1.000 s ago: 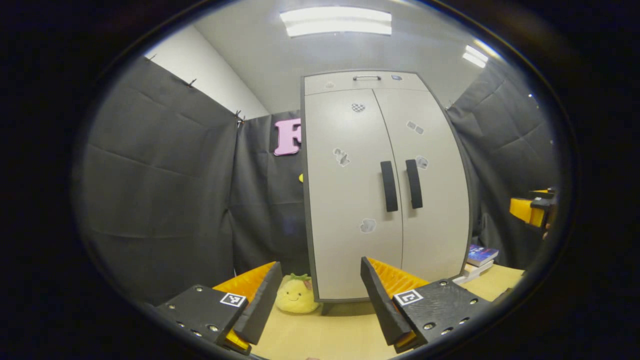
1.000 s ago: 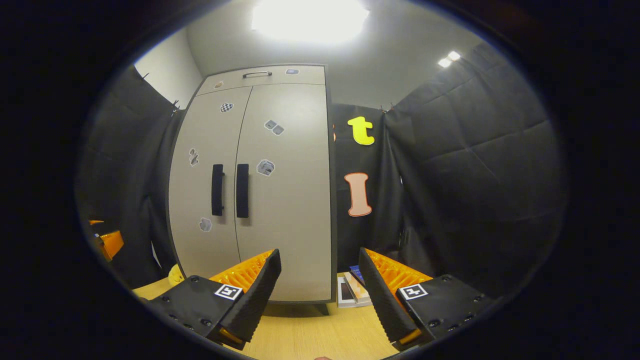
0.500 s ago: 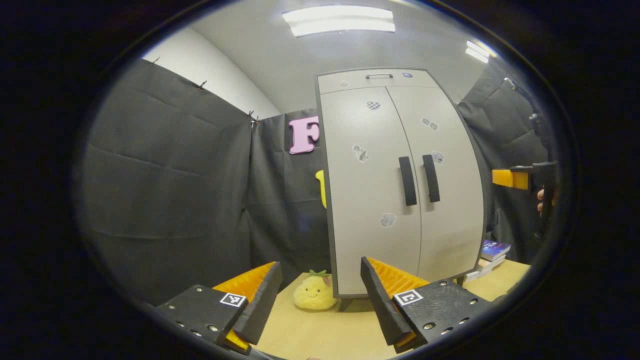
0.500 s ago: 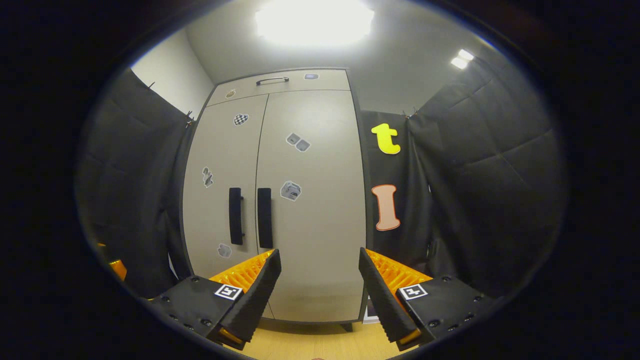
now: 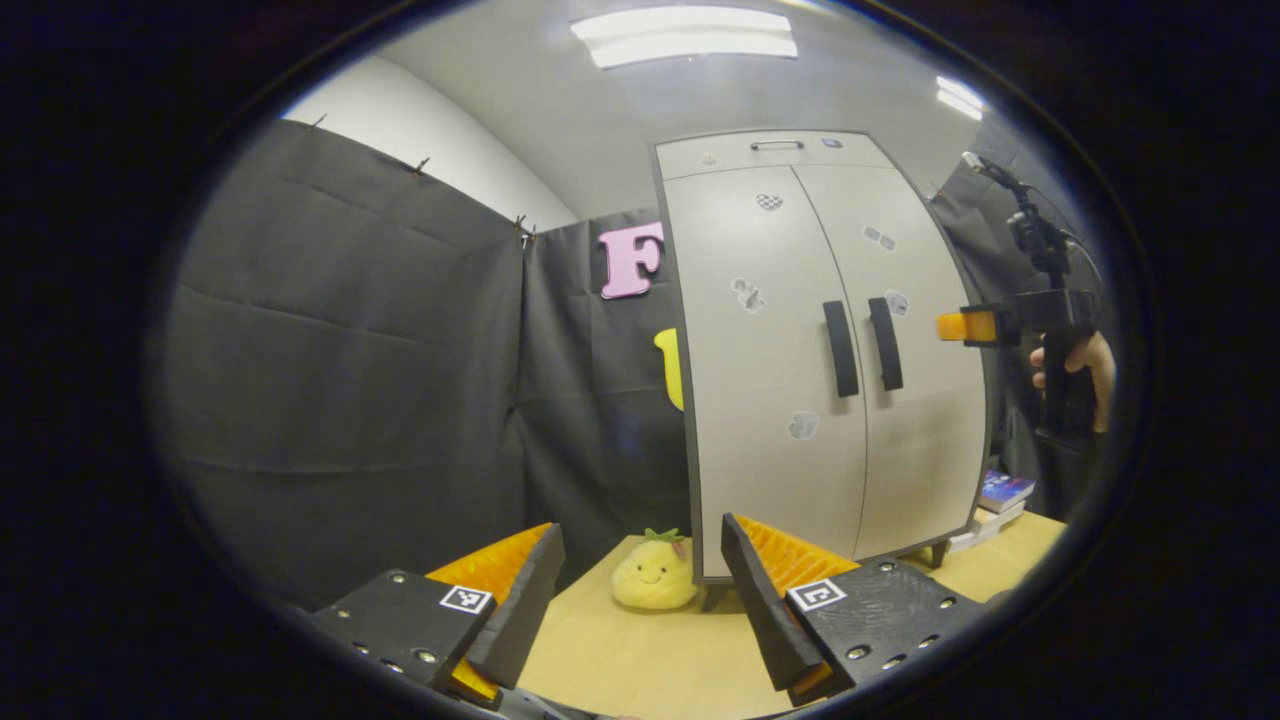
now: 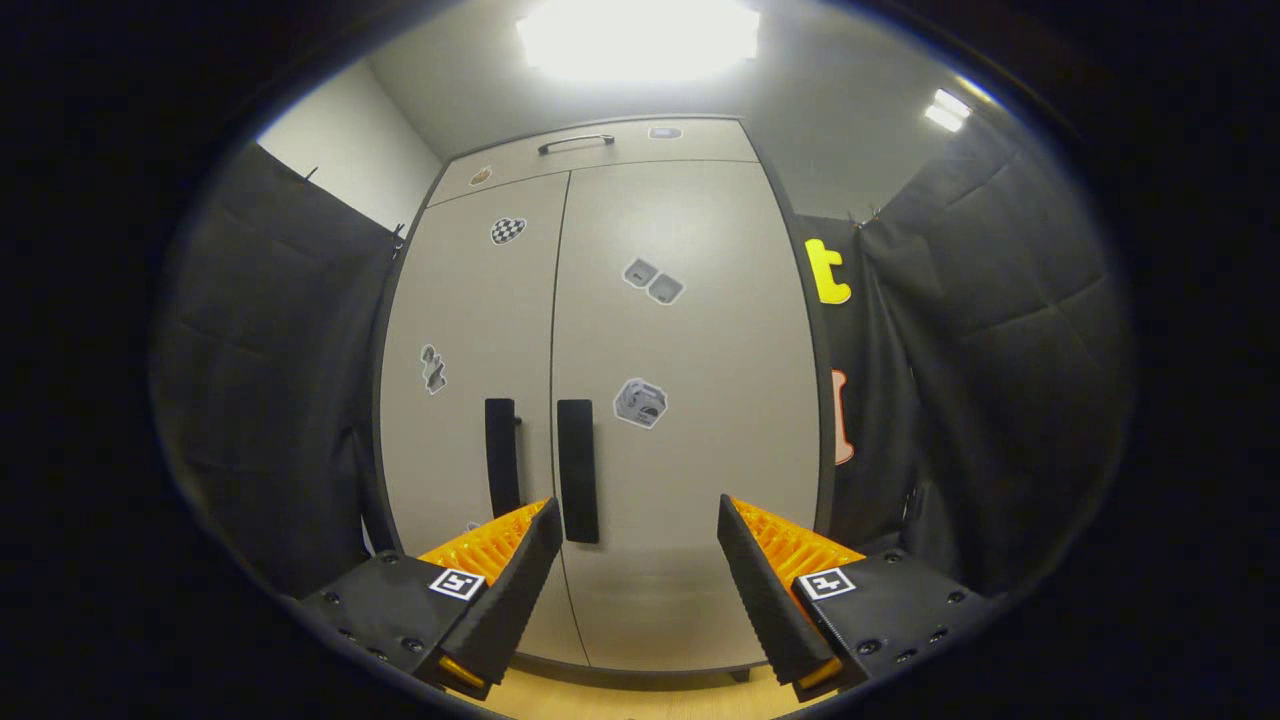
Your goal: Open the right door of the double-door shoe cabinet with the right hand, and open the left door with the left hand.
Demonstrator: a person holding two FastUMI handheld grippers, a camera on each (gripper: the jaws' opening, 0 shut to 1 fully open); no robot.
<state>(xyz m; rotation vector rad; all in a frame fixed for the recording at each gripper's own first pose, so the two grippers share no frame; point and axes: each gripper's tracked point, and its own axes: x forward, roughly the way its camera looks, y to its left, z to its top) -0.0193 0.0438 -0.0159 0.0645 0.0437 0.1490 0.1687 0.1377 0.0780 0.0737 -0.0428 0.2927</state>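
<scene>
right door handle just beside open right gripper.

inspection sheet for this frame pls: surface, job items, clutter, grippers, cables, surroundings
Surface: wooden table, bare in front of the cabinet.
Job's things: shoe cabinet, both doors shut; right door handle and left door handle untouched.
Clutter: yellow plush toy beside the cabinet's left foot; books stacked to its right.
Grippers: left hand-held gripper open, low over the table; right hand-held gripper open, facing the right door, near its handle.
Cables: thin cable above the right gripper.
Surroundings: black cloth walls, ceiling lights on.
</scene>
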